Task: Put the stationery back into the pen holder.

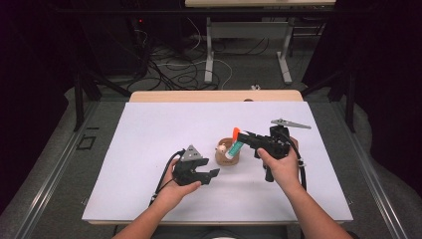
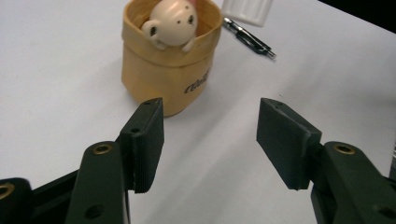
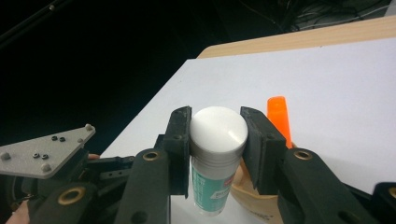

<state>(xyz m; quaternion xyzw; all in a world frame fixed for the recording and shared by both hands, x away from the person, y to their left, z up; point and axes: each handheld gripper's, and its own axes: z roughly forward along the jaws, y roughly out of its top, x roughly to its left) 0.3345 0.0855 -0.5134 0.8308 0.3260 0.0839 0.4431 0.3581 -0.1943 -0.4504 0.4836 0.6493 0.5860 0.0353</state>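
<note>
A tan cup [image 1: 227, 158] stands mid-table on the white sheet, with a small cream figure [image 2: 172, 21] peeking over its rim and an orange stick [image 1: 235, 133] rising from its far side. My right gripper [image 1: 244, 137] is shut on a white-capped teal bottle [image 3: 218, 130], gripped just under the cap and held tilted over the cup [image 3: 254, 198]. My left gripper [image 1: 211, 175] is open and holds nothing, low over the table just in front and to the left of the cup [image 2: 163, 79]. Its pads [image 2: 144, 140] are apart from the cup's wall.
The white sheet [image 1: 149, 129] covers a wooden tabletop [image 1: 214, 95] with bare room on both sides. A dark pen-like thing [image 2: 247, 39] lies on the sheet behind the cup. Cables and desk legs are on the floor beyond the far edge.
</note>
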